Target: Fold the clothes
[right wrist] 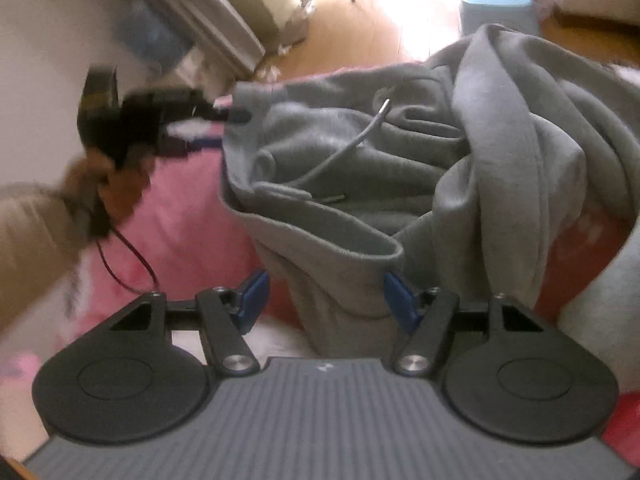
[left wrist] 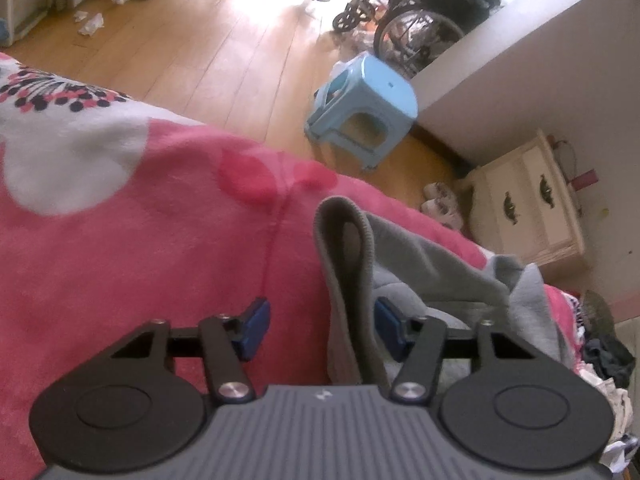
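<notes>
A grey hooded sweatshirt (left wrist: 424, 264) lies crumpled on a pink flowered blanket (left wrist: 140, 264). In the left wrist view its ribbed cuff (left wrist: 344, 240) runs up between the blue pads of my left gripper (left wrist: 323, 328). The cloth lies against the right pad and the left pad stands apart, so the jaws are open. In the right wrist view a folded edge of the sweatshirt (right wrist: 332, 252) sits between the pads of my right gripper (right wrist: 327, 300), also open, touching only the right pad. A drawstring (right wrist: 352, 144) lies across the cloth. The left gripper (right wrist: 236, 114), blurred, is at the garment's far left edge.
The bed ends at a wooden floor (left wrist: 224, 40). On it stand a light blue stool (left wrist: 360, 108), a wheelchair (left wrist: 420, 20) and a cream nightstand (left wrist: 528, 204) with slippers (left wrist: 440, 204) beside it. More clothes (left wrist: 604, 356) are piled at the right edge.
</notes>
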Tool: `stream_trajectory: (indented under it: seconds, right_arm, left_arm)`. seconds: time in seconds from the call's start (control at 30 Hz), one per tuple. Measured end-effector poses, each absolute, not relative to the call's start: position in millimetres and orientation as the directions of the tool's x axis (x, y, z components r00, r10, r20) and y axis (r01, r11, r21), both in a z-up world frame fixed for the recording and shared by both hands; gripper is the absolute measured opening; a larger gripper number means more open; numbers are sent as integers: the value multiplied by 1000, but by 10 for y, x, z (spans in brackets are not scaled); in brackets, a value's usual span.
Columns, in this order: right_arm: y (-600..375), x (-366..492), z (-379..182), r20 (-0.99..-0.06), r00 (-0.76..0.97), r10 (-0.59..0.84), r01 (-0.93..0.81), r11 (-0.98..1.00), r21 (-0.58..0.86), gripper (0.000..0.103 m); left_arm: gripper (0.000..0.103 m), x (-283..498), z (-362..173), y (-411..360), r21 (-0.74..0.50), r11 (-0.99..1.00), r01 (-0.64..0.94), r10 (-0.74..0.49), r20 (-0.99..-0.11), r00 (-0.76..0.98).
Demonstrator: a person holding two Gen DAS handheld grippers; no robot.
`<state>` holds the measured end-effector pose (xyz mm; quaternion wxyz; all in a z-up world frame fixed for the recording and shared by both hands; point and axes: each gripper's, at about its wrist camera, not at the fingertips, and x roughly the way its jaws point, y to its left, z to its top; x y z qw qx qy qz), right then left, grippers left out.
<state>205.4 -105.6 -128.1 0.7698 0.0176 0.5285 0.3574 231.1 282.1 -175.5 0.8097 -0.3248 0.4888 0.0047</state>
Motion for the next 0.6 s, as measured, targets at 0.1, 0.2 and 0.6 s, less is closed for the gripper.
stream_trajectory:
  seconds: [0.1, 0.2, 0.6]
  right_arm:
    - [-899, 2070, -1338, -822, 215, 528, -590, 740, 321, 64]
    - [-901, 2124, -1414, -816, 229, 530, -578, 749, 324, 64]
    - [-1274, 2105, -1730, -756, 181, 629, -389, 752, 532, 61]
  left_arm:
    - [44, 2389, -1813, 2790, -513, 791, -333, -305, -803, 512]
    - [25, 2422, -1844, 2756, -519, 789, -330, -313, -801, 510]
    - [16, 2467, -1797, 2672, -493, 804, -331, -293, -814, 502]
